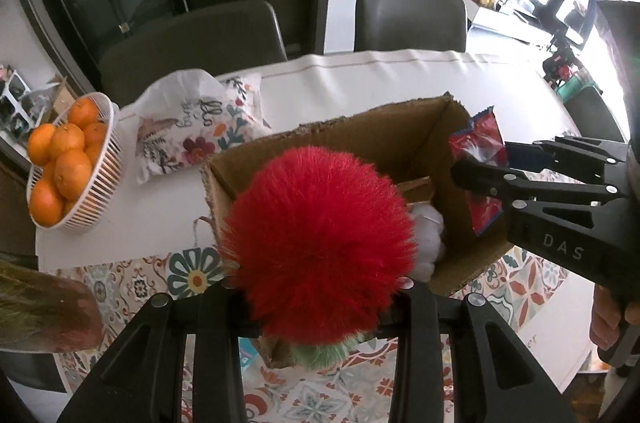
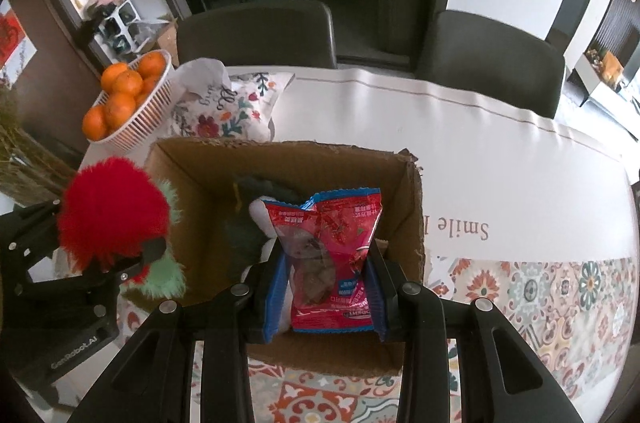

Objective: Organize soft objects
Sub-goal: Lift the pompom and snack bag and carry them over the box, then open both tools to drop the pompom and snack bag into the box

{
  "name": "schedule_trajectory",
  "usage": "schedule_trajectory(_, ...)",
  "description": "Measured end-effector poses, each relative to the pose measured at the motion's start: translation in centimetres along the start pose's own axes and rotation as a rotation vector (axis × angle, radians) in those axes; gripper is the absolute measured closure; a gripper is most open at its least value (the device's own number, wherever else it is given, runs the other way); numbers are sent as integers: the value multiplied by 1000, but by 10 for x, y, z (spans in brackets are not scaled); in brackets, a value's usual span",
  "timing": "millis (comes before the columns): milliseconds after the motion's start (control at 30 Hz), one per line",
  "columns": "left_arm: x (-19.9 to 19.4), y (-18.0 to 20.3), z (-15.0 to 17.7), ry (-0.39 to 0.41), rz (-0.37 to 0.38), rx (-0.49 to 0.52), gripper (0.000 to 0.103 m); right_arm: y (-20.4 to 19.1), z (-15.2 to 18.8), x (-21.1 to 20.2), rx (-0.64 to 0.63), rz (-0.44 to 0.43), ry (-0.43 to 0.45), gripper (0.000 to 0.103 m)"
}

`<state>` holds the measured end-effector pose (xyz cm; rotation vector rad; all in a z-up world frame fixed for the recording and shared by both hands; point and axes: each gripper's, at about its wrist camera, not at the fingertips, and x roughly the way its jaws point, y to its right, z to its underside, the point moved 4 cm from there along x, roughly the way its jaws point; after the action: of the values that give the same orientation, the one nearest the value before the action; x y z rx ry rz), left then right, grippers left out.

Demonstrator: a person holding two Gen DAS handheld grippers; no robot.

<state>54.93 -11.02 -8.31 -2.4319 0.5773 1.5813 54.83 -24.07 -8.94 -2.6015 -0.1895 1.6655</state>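
Cardboard box [image 2: 408, 207] on the table already contains a dark-and-white plush [image 2: 248, 223]. Left gripper [image 1: 320, 319] clamps a red fluffy toy [image 1: 320, 239] at the box's edge; right gripper [image 2: 326, 299] grips a red snack packet [image 2: 332, 251] above the box interior. Neither is deposited; the floral pillow [image 2: 236, 111] lies outside

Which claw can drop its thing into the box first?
Probably the right claw. Its red snack packet already hangs over the open cardboard box. The left claw holds the fluffy red toy at the box's near-left edge, so it likely needs to move further in.
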Motion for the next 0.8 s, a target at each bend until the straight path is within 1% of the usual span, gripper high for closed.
schedule_trajectory(167, 13, 3, 1, -49, 24, 1, 67, 1, -1, 12, 2, -8, -27, 67)
schedule_trajectory(300, 19, 5, 2, -66, 34, -3, 66, 2, -1, 18, 7, -13, -39, 67)
schedule_trajectory(400, 20, 6, 0, -70, 37, -12, 61, 5, 0, 23, 21, -21, -49, 65)
schedule_trajectory(433, 20, 7, 0, -73, 41, -13, 55, 6, 0, 25, 27, -28, -50, 62)
schedule_trajectory(467, 21, 7, 0, -74, 43, -15, 47, 6, -1, 26, 33, -34, -51, 57)
schedule_trajectory(500, 20, 8, 0, -73, 41, -14, 44, 7, -1, 28, 39, -39, -54, 54)
schedule_trajectory(533, 19, 8, 0, -68, 37, -9, 42, 7, -1, 29, 46, -47, -61, 50)
schedule_trajectory(600, 16, 8, 0, -58, 13, 5, 41, 6, 0, 30, 49, -54, -65, 47)
schedule_trajectory(633, 15, 7, 0, -56, 5, 4, 39, 6, 0, 28, 47, -47, -54, 47)
schedule_trajectory(800, 4, 3, 5, -44, -11, -7, 38, 7, 0, 15, 59, 2, -18, 47)
